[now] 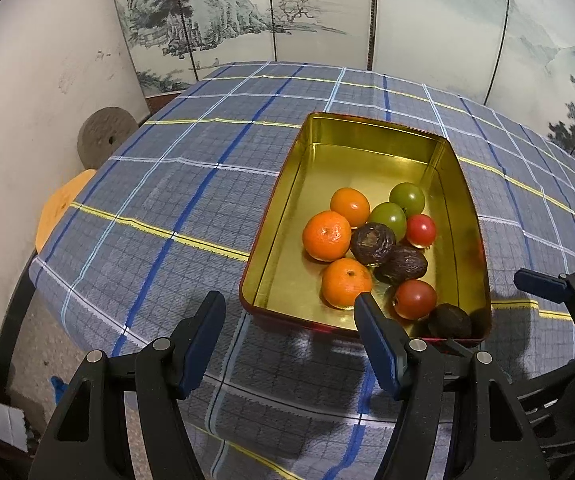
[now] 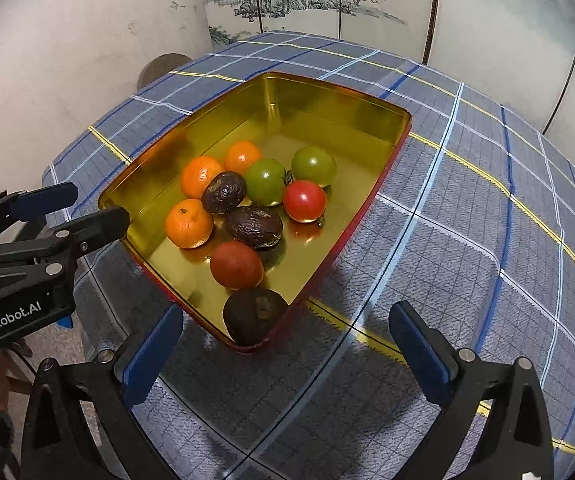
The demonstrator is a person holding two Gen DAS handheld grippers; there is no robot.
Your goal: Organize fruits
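Checked blue tablecloth (image 2: pixel 467 216) before a painted folding screen (image 1: pixel 327 4). Nearest, right gripper (image 2: pixel 287 344) spread wide and empty, likely done releasing; left gripper (image 1: pixel 291 340) half apart, empty too. Beyond, gold tin (image 2: pixel 327 104) corralling glossy fruits (image 2: pixel 247 204): oranges, tomatoes, wrinkled dark ones.

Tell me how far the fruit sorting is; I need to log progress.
Looks nearly done: ten fruits sit in the gold tin, including three oranges and the dark fruit at its near corner. The left gripper and right gripper are open and empty. No loose fruit shows on the tablecloth.
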